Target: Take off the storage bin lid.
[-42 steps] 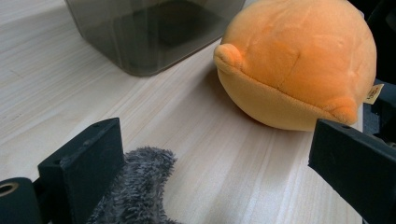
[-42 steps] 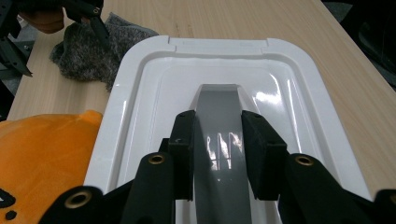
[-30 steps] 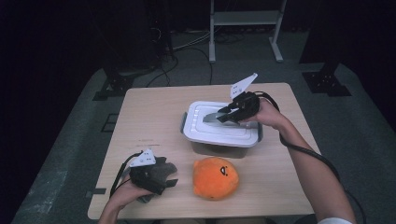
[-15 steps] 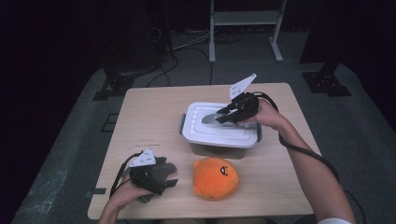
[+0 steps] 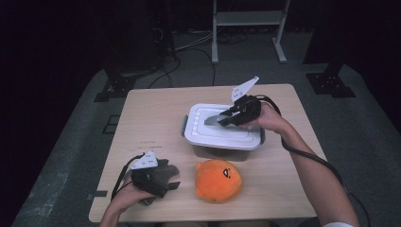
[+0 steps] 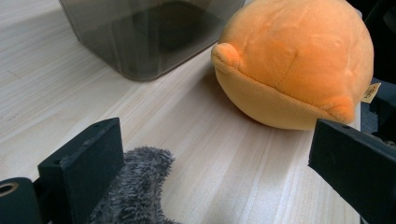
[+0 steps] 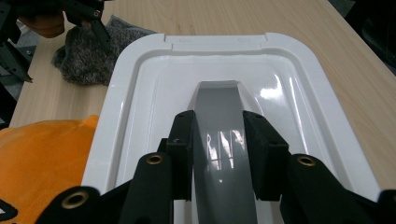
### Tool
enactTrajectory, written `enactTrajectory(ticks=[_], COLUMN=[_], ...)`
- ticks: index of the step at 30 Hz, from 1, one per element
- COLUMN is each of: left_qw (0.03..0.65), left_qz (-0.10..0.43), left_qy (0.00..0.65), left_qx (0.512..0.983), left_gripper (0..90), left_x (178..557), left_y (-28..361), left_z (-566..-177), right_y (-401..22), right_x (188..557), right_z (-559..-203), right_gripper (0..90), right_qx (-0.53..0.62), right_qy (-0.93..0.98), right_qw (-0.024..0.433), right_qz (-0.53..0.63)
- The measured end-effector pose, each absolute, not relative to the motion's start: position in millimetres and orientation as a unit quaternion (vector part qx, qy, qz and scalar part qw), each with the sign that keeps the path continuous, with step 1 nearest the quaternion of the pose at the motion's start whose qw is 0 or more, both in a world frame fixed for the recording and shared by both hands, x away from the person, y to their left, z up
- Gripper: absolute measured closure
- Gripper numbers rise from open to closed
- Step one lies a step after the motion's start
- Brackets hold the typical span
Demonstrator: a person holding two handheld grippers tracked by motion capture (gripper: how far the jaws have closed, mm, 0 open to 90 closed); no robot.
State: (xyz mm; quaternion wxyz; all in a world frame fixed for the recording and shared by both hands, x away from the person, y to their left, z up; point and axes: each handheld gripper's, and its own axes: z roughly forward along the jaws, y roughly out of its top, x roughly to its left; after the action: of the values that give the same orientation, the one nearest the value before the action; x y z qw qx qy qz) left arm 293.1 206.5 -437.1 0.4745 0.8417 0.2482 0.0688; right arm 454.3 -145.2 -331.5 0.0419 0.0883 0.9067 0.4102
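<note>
My right hand-held gripper (image 7: 217,156) is clenched on the grey arched handle (image 7: 219,135) in the middle of the white plastic lid (image 7: 140,84), one black pad against each side of it. The lid lies flat on the smoky translucent plastic box (image 6: 149,35), which stands on the far half of the pale wooden desk (image 5: 151,118), toward my right.

My left hand-held gripper (image 6: 215,163) rests at the near left of the desk, its jaws spread wide and released, gripping nothing. A dark grey fuzzy cloth (image 6: 133,186) lies beside its left jaw, touching it, and partly under the gripper in the high view. Ahead of those open jaws sits the round orange plush toy (image 6: 299,60), on the desk just in front of the box and near the cloth.
</note>
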Motion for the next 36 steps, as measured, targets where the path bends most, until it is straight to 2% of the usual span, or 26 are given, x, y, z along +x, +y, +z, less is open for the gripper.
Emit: enactTrajectory(ticks=[13,22,36], left_qw=[0.474,0.474,0.473], left_qz=[0.068,0.069,0.069], left_qy=[0.247,0.247,0.247], left_qx=[0.842,0.842,0.843], left_gripper=[2.4,2.4,2.4], left_x=[293.3,293.0,292.7], left_y=[206.7,206.1,205.1], left_z=[-437.5,-437.7,-438.1], right_y=[-151.8,-182.0,-237.6], right_x=[445.4,431.9,406.7], right_z=[-311.7,-291.3,-282.3], right_gripper=[65.5,65.6,65.5], right_qx=[0.085,0.103,0.14], right_qy=[0.9,0.888,0.879], right_qw=[0.06,0.087,0.118], right_qz=[0.424,0.439,0.441])
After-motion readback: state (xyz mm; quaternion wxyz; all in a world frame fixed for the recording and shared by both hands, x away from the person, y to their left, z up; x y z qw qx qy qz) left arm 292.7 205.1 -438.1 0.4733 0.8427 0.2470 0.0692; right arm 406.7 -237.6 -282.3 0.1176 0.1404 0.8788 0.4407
